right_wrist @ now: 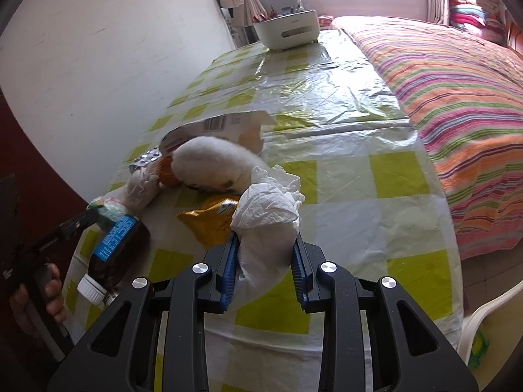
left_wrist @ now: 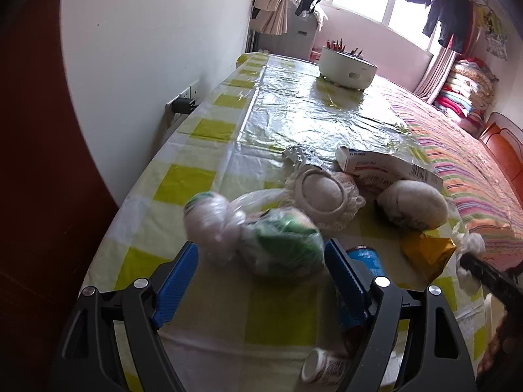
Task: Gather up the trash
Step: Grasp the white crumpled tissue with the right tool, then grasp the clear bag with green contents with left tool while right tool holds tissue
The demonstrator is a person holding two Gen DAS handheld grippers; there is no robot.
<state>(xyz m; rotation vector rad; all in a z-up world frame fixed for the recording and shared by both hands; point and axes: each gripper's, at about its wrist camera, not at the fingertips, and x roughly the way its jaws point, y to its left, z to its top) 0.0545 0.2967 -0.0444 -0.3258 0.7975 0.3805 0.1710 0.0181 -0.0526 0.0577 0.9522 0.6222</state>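
I am clamping my right claw (right_wrist: pixel 265 248) on a crumpled white tissue (right_wrist: pixel 268 215), holding it just above the counter (right_wrist: pixel 359 176) beside a yellow wrapper (right_wrist: pixel 209 219). My left claw (left_wrist: pixel 261 261) is standing apart, with a plastic bag (left_wrist: pixel 261 235) lying between its fingers (left_wrist: pixel 178 277), untouched.

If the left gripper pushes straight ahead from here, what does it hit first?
Most likely the knotted plastic bag with green packaging, blurred, lying just beyond the open left gripper; behind it lies the white foam net. Depth is uncertain.
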